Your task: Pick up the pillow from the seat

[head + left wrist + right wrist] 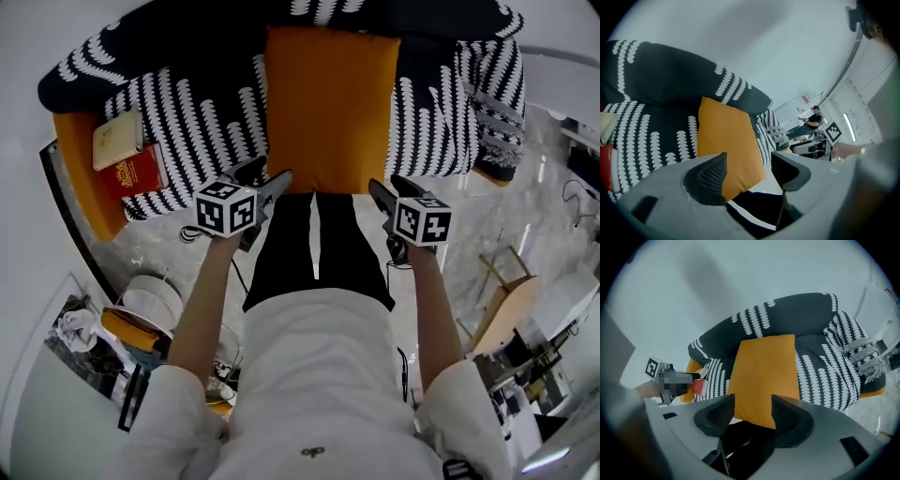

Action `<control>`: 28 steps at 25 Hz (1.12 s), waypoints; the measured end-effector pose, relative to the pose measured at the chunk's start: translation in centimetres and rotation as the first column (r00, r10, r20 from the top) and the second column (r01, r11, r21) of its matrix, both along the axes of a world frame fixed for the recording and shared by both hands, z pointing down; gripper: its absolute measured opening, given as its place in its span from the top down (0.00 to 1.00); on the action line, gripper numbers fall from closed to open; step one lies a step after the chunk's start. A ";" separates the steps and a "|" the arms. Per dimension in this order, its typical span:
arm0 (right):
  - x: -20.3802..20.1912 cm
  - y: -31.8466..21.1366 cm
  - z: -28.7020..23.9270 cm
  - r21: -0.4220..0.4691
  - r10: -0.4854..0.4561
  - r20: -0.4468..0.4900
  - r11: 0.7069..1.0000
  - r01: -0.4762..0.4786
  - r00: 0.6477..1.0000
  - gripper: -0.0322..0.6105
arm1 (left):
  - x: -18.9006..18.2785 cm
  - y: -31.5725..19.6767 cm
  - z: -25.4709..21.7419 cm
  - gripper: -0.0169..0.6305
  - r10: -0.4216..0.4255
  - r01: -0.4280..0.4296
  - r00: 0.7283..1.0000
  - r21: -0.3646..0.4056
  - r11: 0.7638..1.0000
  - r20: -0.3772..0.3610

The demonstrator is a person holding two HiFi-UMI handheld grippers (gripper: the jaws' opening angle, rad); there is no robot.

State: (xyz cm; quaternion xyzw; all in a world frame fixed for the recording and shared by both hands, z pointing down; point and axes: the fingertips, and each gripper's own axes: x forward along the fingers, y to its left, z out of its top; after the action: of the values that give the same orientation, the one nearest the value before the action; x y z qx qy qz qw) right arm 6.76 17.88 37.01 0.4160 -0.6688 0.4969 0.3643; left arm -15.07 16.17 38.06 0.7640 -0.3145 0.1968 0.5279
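Well, the orange pillow (pixel 330 108) lay flat on the black-and-white seat (pixel 169 103), running from the backrest to the front edge, with its near edge towards the person. Two books (pixel 129 159) sat on the seat's left side, well apart from it.

Both grippers hung just short of that near edge. The left gripper (pixel 277 184) was at the pillow's near left corner, and the right gripper (pixel 379 193) was by the near right corner. Each had its jaws partly apart with nothing between the pads. In each gripper view the pillow showed beyond the gap, not yet touched.

The pillow looked soft and light, so weight should have been no trouble, but it would likely sag and fold if lifted by one point. Its cloth cover looked matte and should not slip in the ribbed pads. The sensible hold seemed to be the two near corners, one gripper on each. Each pinch should go deep enough to catch the filling as well as the cover, so the pillow came up level.
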 end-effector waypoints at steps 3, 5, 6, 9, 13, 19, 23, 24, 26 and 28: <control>-0.3 -0.5 1.1 -0.002 -0.013 0.029 1.000 0.014 0.999 0.57 | 0.0 -0.2 1.8 0.50 -0.003 0.003 1.000 -0.025 1.000 0.008; 0.0 -1.1 2.0 0.008 -0.013 0.036 1.000 0.013 0.999 0.54 | 0.2 -0.7 3.2 0.47 -0.015 0.016 1.000 -0.035 0.999 0.014; 0.3 -1.3 2.6 0.012 -0.011 0.033 1.000 0.011 0.999 0.53 | 0.2 -1.0 3.9 0.45 -0.026 0.027 1.000 -0.043 0.999 0.016; 0.9 -1.7 4.4 0.008 0.001 0.020 1.000 -0.001 1.000 0.50 | -0.1 -1.6 6.1 0.37 -0.053 0.055 0.998 -0.071 0.996 0.031; 2.2 -2.6 6.7 0.004 0.035 0.017 0.999 -0.035 0.999 0.47 | 0.0 -2.4 8.5 0.33 -0.062 0.067 0.997 -0.094 0.993 0.052; 3.8 -4.8 9.7 0.024 0.064 0.026 0.998 -0.065 0.998 0.38 | -0.4 -4.2 12.1 0.24 -0.114 0.126 0.989 -0.129 0.984 0.099; 4.5 -6.6 12.2 0.023 0.051 0.043 0.998 -0.052 0.998 0.32 | -0.4 -5.6 14.4 0.18 -0.144 0.157 0.984 -0.132 0.979 0.103; 4.7 -7.0 12.8 0.021 0.047 0.045 0.999 -0.048 0.998 0.32 | -0.3 -5.9 14.9 0.17 -0.146 0.159 0.984 -0.132 0.978 0.100; 4.9 -7.6 13.9 0.018 0.042 0.049 0.999 -0.043 0.998 0.30 | 0.0 -6.1 15.9 0.15 -0.146 0.158 0.985 -0.141 0.977 0.092; 5.3 -7.9 14.8 0.011 0.041 0.051 0.999 -0.041 0.998 0.29 | 0.4 -6.0 16.8 0.13 -0.130 0.143 0.987 -0.153 0.978 0.090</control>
State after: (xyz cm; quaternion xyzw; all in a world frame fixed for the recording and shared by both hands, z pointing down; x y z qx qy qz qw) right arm 12.01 9.95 51.84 0.4190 -0.6723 0.5106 0.3343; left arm -14.69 10.21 54.84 0.6875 -0.3703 0.2149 0.5865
